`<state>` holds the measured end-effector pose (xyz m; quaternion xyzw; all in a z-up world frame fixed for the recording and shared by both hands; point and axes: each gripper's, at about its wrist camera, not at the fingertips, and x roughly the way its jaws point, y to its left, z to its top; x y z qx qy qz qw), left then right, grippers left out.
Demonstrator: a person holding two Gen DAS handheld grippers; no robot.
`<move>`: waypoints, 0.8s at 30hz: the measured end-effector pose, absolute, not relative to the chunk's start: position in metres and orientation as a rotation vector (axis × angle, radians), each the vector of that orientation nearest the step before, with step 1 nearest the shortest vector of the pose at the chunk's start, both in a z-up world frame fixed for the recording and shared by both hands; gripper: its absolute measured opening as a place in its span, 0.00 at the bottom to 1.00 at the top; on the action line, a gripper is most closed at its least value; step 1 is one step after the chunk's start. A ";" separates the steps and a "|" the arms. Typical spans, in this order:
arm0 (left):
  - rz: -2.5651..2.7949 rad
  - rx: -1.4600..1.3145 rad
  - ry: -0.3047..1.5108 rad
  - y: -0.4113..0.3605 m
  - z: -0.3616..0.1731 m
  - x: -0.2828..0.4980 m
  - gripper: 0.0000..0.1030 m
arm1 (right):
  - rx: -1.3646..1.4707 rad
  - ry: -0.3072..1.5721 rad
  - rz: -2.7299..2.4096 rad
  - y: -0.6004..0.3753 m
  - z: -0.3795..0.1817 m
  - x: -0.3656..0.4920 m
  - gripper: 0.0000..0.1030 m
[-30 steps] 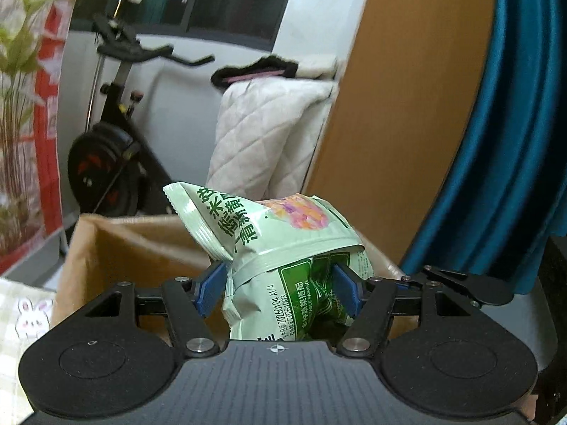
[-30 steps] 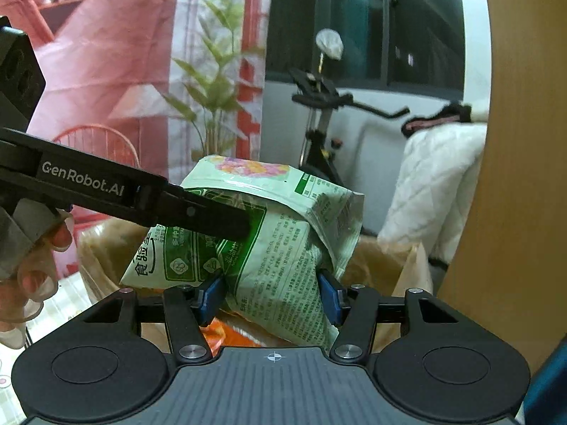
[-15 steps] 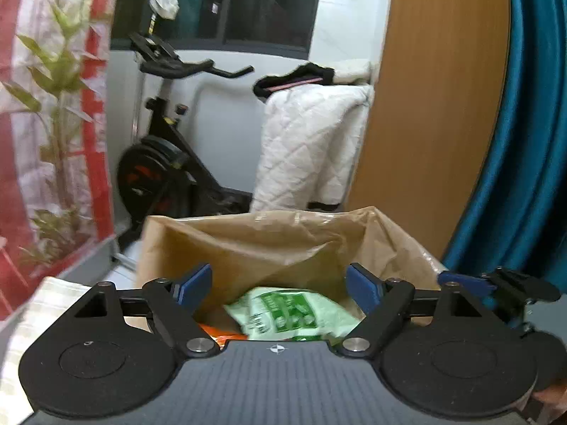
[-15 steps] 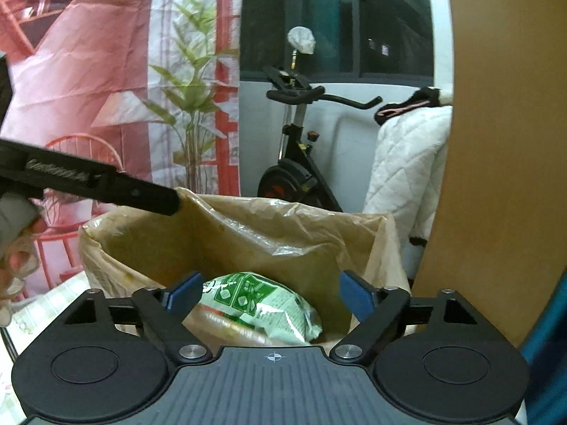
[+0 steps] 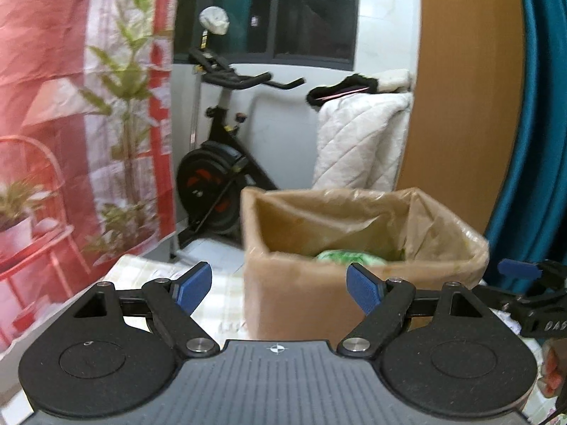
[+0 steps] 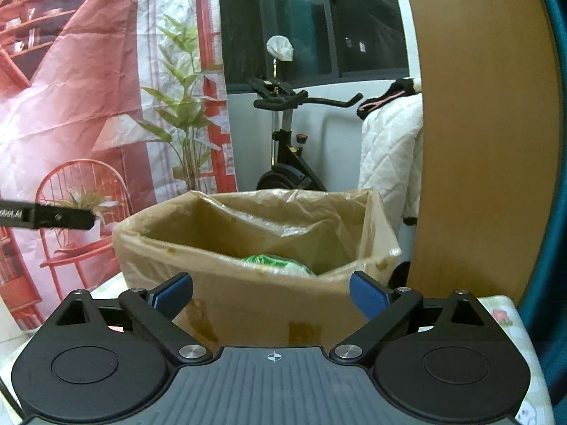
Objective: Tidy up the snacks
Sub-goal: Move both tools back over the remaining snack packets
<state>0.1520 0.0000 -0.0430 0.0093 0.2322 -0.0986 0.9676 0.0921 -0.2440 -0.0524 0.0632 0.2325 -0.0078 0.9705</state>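
A cardboard box (image 5: 301, 294) lined with a brown plastic bag stands ahead of both grippers; it shows as the box (image 6: 255, 301) in the right wrist view too. A green snack bag (image 5: 349, 258) lies inside it, only its top peeking over the front wall, and the same snack bag (image 6: 276, 263) shows in the right wrist view. My left gripper (image 5: 278, 288) is open and empty, short of the box's front wall. My right gripper (image 6: 271, 295) is empty as well, its jaws still opening, nothing between them. At the right edge of the left wrist view part of the right gripper (image 5: 528, 283) shows.
An exercise bike (image 5: 219, 163) stands behind the box, with a white quilted blanket (image 5: 358, 141) to its right. A wooden panel (image 6: 482, 134) and a teal curtain (image 5: 538, 134) rise at the right. A red printed backdrop (image 6: 78, 106) fills the left. A pale patterned tablecloth (image 5: 149, 272) lies underneath.
Both grippers opened and let go of the green snack bag, which dropped into the lined box. Both then drew back from the box, and the left one swung leftward.
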 end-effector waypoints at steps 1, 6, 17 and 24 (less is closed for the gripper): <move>-0.186 0.010 0.476 0.004 -0.046 0.148 0.83 | 0.135 0.471 -0.018 -0.243 -0.053 0.088 0.91; -0.137 -0.063 0.527 0.026 -0.065 0.128 0.82 | 0.200 0.481 -0.041 -0.239 -0.062 0.067 0.92; -0.065 -0.118 0.649 0.065 -0.120 0.090 0.81 | 0.254 0.515 -0.076 -0.215 -0.099 0.018 0.93; -0.060 -0.096 0.716 0.069 -0.150 0.079 0.80 | 0.201 0.587 -0.069 -0.190 -0.130 0.014 0.93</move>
